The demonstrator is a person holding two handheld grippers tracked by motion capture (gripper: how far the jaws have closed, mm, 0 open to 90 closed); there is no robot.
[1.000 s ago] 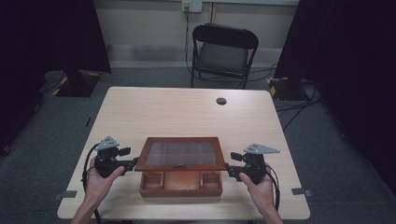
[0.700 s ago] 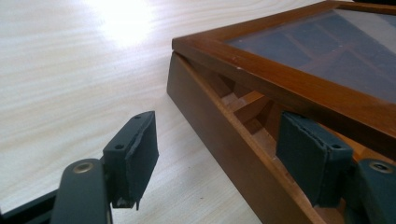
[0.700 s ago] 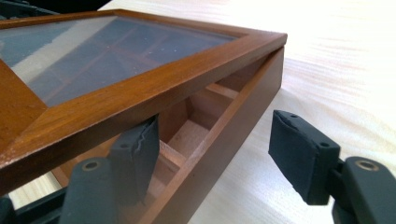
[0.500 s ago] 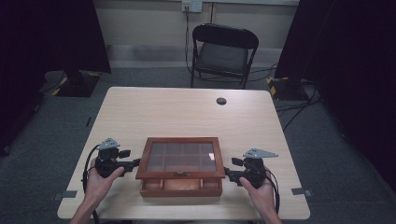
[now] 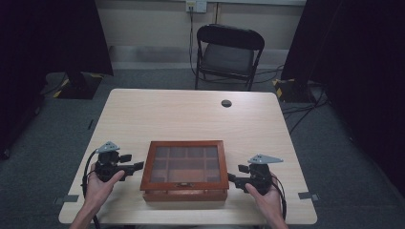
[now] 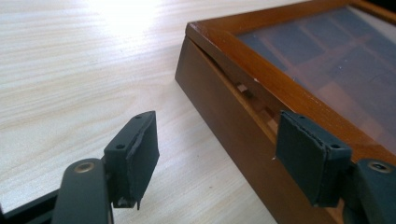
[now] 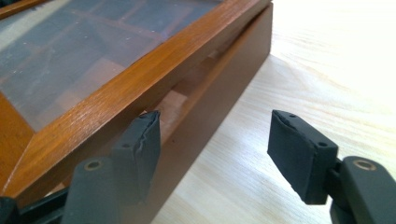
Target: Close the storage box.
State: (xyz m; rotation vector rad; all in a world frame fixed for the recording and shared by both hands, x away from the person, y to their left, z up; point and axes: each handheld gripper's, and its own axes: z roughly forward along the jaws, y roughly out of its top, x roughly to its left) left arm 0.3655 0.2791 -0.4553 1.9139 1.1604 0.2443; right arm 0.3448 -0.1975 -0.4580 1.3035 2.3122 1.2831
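High view: a wooden display box (image 5: 184,171) with a hinged glass-paned lid (image 5: 186,164) sits on the table (image 5: 191,114) near the person's edge, between the two claws. Through the glass, wooden dividers split the inside into small compartments. A small metal catch shows at the middle of the front edge.

Left gripper view: the lid rests nearly shut, with a thin gap above the box wall. The left claw (image 6: 224,154) is spread wide, one pad over bare table, the other just beside the box's side wall; whether it touches cannot be told.

Right gripper view: the right claw (image 7: 219,149) is also spread, gripping nothing, one pad close under the lid's overhanging wooden frame, the other over the table.

The box looks rigid and fairly heavy for its size, with smooth varnished wood that could slip between pads. The glass pane is likely fragile, so holds belong on the wooden frame or side walls, not on the pane.

Beyond the claws, a small dark round grommet (image 5: 226,103) sits at the table's far edge, and a black folding chair (image 5: 228,52) stands behind.
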